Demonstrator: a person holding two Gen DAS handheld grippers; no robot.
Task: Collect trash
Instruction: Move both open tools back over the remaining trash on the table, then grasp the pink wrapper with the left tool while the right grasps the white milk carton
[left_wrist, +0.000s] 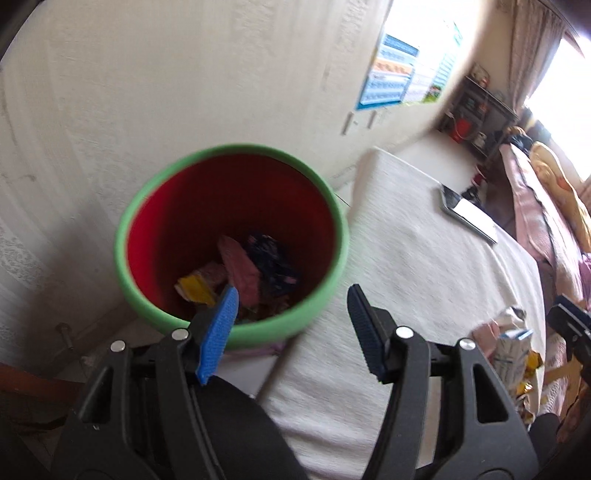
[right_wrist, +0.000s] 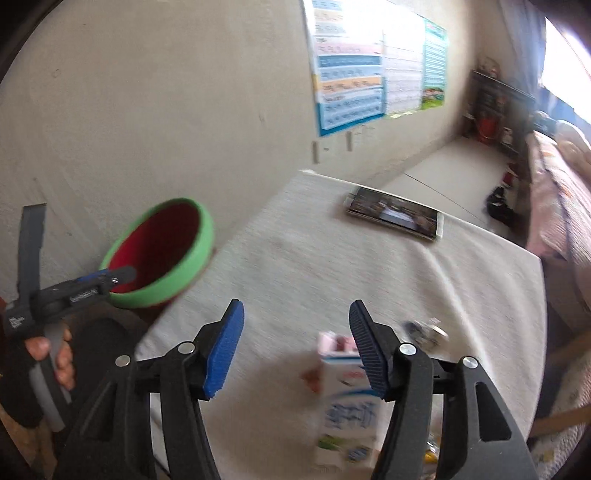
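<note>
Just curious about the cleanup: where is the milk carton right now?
In the right wrist view the milk carton stands on the white table, just beneath the open right gripper.

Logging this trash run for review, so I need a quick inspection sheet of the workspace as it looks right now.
Surface: table under a white cloth.
Job's things: red bin with green rim, wrappers inside; milk carton on the cloth; small dark scrap beside it.
Clutter: phone at the far edge.
Grippers: left tongs open, empty, over the bin's near rim; right tongs open, empty, carton just past them.
Cables: nothing seen.
Surroundings: wall posters, bed, shelf.
</note>
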